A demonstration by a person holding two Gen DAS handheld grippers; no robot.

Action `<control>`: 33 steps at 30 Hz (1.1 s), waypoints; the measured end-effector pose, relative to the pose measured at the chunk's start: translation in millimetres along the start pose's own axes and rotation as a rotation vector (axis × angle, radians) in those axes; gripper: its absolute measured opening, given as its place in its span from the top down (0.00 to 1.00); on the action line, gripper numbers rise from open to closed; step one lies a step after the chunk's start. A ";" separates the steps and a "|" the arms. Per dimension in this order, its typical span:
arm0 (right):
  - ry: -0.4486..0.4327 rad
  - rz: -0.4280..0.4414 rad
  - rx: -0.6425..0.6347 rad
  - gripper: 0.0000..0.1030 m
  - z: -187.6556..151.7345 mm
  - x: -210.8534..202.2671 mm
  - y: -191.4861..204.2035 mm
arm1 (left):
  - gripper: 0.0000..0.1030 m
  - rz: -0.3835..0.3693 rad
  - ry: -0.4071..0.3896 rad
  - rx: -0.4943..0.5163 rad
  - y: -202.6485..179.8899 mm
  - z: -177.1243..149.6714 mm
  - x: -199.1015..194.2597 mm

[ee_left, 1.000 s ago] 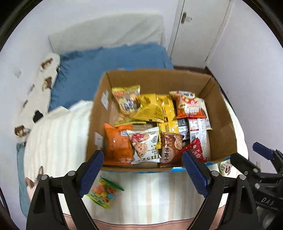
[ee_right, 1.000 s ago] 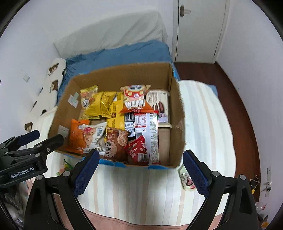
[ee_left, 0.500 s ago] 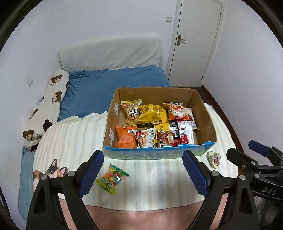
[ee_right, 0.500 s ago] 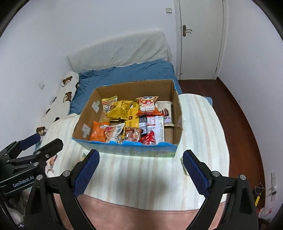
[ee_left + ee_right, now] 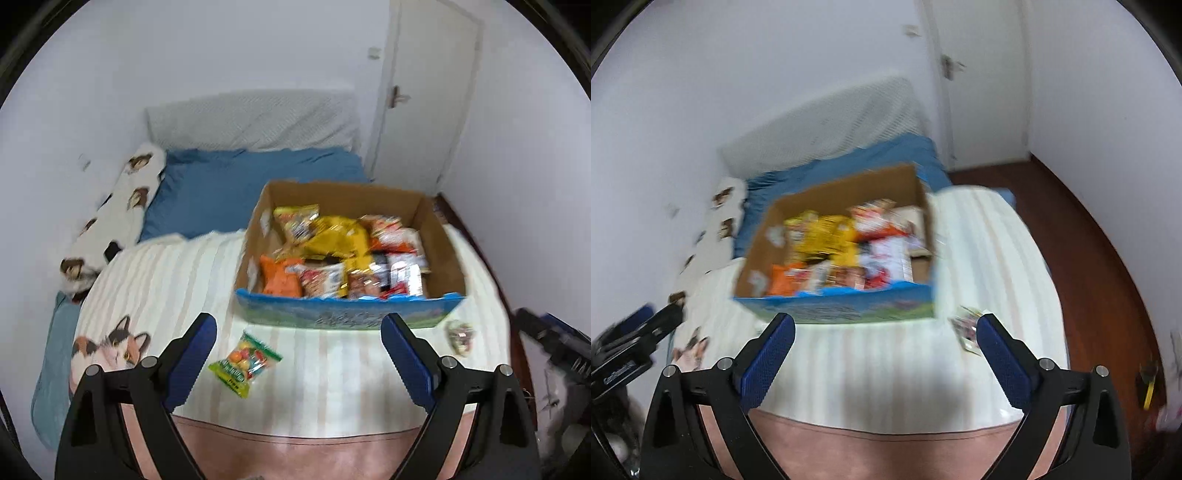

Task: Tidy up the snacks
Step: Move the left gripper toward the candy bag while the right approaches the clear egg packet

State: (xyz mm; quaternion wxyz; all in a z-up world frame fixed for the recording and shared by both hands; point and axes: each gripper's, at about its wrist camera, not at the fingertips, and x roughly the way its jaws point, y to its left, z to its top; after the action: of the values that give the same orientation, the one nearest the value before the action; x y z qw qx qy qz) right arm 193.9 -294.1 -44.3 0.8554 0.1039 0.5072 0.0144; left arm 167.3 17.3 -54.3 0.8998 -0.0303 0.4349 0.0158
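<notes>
On the striped bed, left wrist view: left tongs (image 5: 297, 341) spread wide, empty; candy bag (image 5: 245, 364) lies between them, near the cardboard box (image 5: 347, 316). Light, crinkly, likely slippery; pinch a sealed edge. Right wrist view, blurred: right tongs (image 5: 884, 341) apart, small packet (image 5: 967, 330) just beside the box.

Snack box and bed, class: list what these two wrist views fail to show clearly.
- Cardboard box, right wrist view: motion blur makes packet labels unreadable.
- Small packet, right wrist view: blurred, partly behind the right hand-held gripper finger.
- Box floor, left wrist view: covered by snack packets.
- Candy bag print: too small.
</notes>
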 end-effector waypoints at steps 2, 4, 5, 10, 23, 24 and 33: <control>0.038 -0.031 0.077 0.05 1.9 23.4 -28.0 | 0.11 0.030 0.014 -0.021 2.1 -5.6 18.2; 0.072 -0.038 0.128 0.23 4.4 49.9 -52.7 | 0.11 0.042 0.052 -0.055 5.3 -11.1 40.1; 0.105 -0.054 0.159 0.36 5.8 68.1 -67.5 | 0.11 0.049 0.072 -0.080 8.1 -14.4 52.5; 0.219 -0.030 0.224 0.36 3.6 135.6 -107.2 | 0.11 0.094 0.174 -0.134 14.0 -28.0 100.1; 0.246 -0.010 0.228 0.63 -22.9 179.7 -102.5 | 0.11 0.039 0.346 -0.195 39.0 -65.0 148.8; 0.250 0.010 0.214 0.64 -28.3 171.4 -95.4 | 0.11 0.029 0.351 -0.208 45.1 -67.5 146.7; 0.377 0.178 0.165 0.64 -96.1 157.2 -30.8 | 0.11 -0.020 0.463 -0.409 117.5 -82.1 157.4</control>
State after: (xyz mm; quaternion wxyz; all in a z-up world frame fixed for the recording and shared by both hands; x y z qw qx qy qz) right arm 184.0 -288.0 -230.7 0.7295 0.2134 0.6463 0.0677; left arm 194.4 129.2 -233.3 0.7522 -0.2178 0.6159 0.0866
